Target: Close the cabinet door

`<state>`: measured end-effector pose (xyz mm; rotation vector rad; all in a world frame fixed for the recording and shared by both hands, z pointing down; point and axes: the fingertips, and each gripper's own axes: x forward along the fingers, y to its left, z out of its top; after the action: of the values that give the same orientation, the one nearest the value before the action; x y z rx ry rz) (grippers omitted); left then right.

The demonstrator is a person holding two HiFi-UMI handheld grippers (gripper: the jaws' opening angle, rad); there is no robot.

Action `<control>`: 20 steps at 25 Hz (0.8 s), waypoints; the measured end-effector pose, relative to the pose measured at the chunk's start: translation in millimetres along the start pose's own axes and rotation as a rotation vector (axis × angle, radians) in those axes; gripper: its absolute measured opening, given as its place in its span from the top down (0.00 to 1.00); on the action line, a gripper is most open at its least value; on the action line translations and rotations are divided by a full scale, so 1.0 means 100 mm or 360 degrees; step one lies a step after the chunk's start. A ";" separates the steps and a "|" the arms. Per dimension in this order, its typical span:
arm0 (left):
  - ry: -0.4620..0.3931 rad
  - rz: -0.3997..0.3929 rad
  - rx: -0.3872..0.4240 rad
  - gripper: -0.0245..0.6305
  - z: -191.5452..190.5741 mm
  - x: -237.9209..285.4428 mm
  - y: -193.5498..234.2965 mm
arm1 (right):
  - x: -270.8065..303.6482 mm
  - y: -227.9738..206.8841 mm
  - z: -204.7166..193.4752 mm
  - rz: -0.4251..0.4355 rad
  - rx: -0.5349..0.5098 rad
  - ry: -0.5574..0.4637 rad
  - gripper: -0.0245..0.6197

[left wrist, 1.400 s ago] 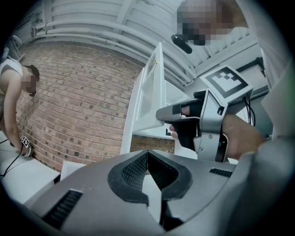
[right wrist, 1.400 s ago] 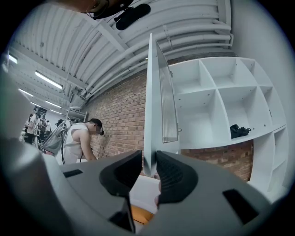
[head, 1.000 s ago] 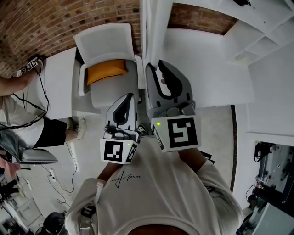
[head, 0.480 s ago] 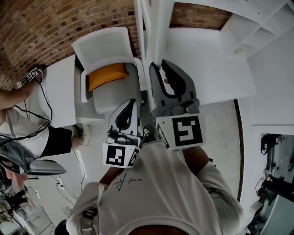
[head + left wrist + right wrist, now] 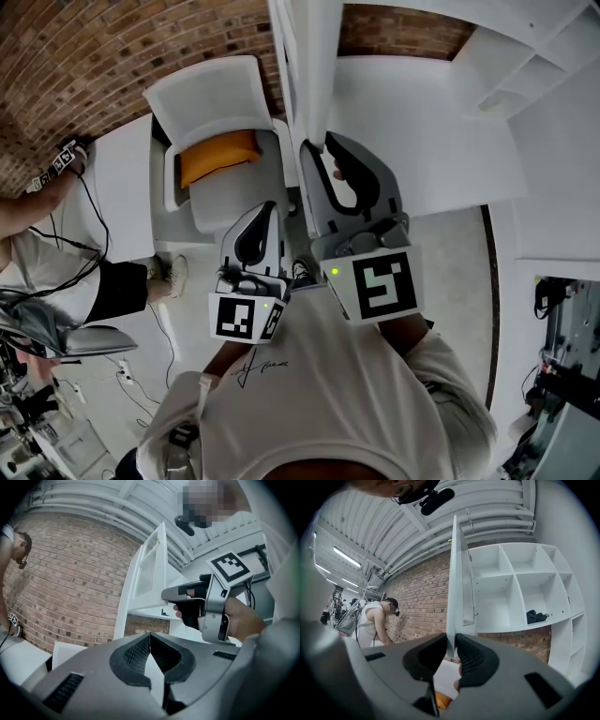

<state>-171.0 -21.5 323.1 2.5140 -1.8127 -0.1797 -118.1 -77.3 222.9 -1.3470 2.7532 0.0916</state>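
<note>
The white cabinet door (image 5: 456,588) stands open, edge-on to me, with its lower edge between the jaws of my right gripper (image 5: 451,642), which is shut on it. From the head view the door (image 5: 298,66) is a thin white panel, and the right gripper (image 5: 315,148) meets its near end. The left gripper (image 5: 265,208) hangs lower and to the left, apart from the door, shut and with nothing in it. In the left gripper view its jaws (image 5: 149,637) touch, and the door (image 5: 146,576) and right gripper (image 5: 206,606) show beyond.
The open white cabinet (image 5: 520,585) has several shelf compartments, with a dark item (image 5: 536,616) on one. A white chair with an orange cushion (image 5: 217,155) stands left of the door. A brick wall (image 5: 84,47) is behind, and a person (image 5: 375,620) stands at a table (image 5: 117,178) on the left.
The right gripper stays on the door's edge and has drifted slightly, its marker cube a little lower and to the right. The left gripper has hardly moved.
</note>
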 end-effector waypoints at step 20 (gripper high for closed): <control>0.0018 0.0005 0.0018 0.94 -0.03 0.35 -0.27 | -0.11 -0.35 0.00 0.0096 0.0028 0.0014 0.85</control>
<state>-134.0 -46.2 320.8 2.5142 -1.8188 -0.1549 -83.8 -90.2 223.2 -1.2635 2.7954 0.0652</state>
